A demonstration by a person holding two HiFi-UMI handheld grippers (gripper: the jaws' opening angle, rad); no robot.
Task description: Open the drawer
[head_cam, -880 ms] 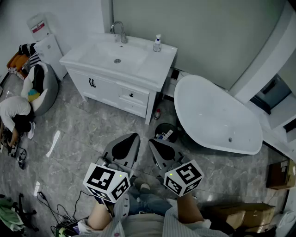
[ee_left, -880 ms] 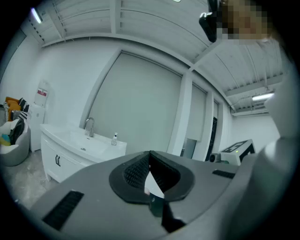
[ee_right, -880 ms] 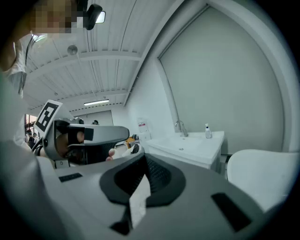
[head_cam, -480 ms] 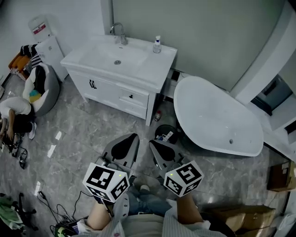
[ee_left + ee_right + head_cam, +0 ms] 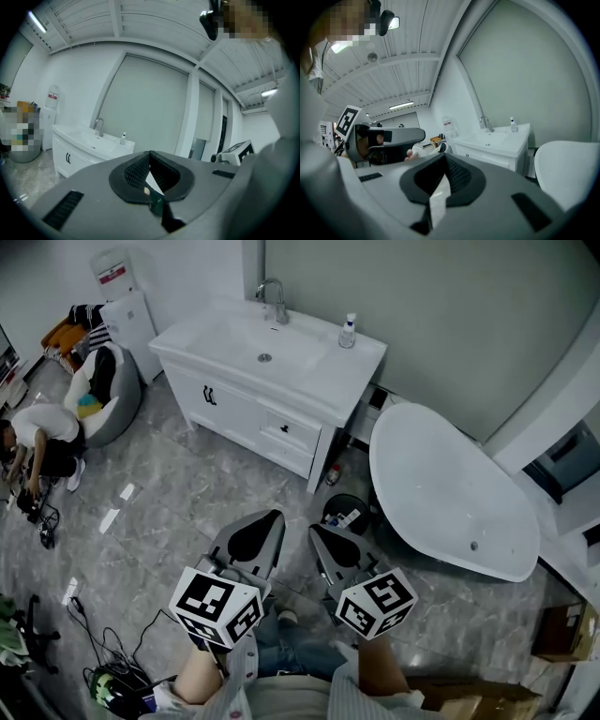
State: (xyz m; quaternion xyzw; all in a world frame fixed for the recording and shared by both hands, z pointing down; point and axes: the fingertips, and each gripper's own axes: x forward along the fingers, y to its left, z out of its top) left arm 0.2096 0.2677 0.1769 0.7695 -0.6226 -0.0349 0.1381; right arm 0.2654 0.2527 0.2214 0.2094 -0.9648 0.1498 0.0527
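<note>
The left gripper [image 5: 270, 516] and right gripper [image 5: 315, 530] are held side by side above the floor [image 5: 178, 498], well apart from the vanity [image 5: 328, 371]. Each has its jaws pressed together with nothing between them. The drawer [image 5: 289, 428] sits closed in the vanity's front, just right of the doors [image 5: 220, 399], below the sink [image 5: 248, 341].

The person is wearing a pale, finely striped shirt [image 5: 281, 701] and blue jeans [image 5: 292, 652]. The left gripper [image 5: 268, 521] and the right gripper [image 5: 321, 536] are showing rounded grey shells with black ribbed pads [image 5: 136, 172]. Each is bearing a white cube [image 5: 217, 607] with black square markers and a small green light.
</note>
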